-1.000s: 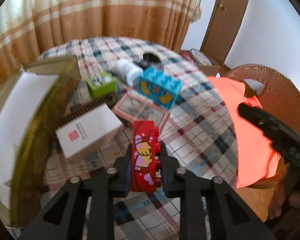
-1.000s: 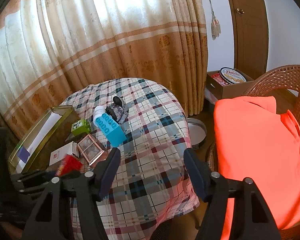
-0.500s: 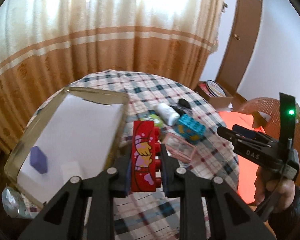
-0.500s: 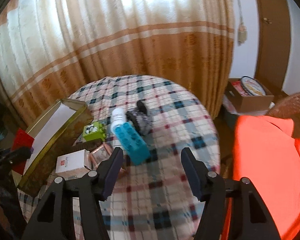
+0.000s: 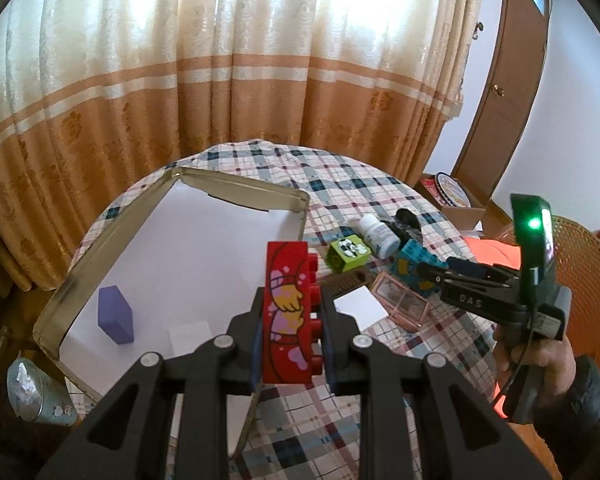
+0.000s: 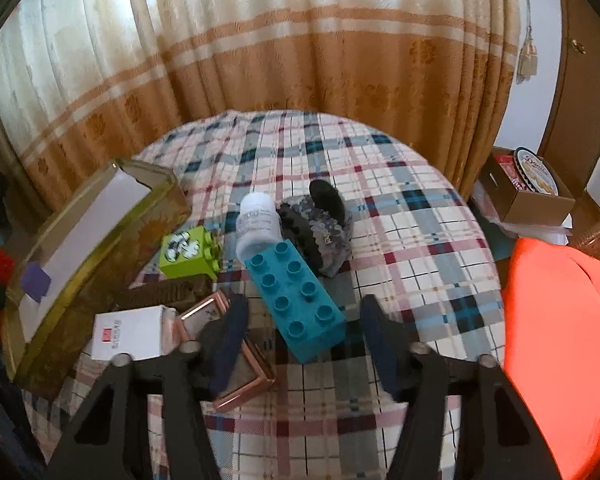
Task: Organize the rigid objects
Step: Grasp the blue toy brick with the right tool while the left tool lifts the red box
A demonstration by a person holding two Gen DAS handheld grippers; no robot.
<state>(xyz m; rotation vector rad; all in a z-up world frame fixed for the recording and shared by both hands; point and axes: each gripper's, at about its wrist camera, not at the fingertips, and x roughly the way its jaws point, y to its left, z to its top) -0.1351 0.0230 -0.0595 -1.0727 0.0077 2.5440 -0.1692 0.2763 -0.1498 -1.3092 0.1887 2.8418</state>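
The left gripper [image 5: 290,314] is clamped on a red toy brick [image 5: 286,312], held in the lower centre of the left wrist view above the near edge of the gold tin tray [image 5: 236,186], where 1 purple block [image 5: 116,314] already lies. The right gripper [image 6: 300,340] hangs wide and empty over the teal brick [image 6: 298,298]. By my judgement most work remains: the teal brick, green brick [image 6: 188,254], white bottle [image 6: 258,224], white box [image 6: 128,334] and copper frame [image 6: 240,360] sit loose on the plaid worktop [image 6: 420,240].

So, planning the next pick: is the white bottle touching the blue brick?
Touching. In the right wrist view the white bottle rests its end against the blue brick.
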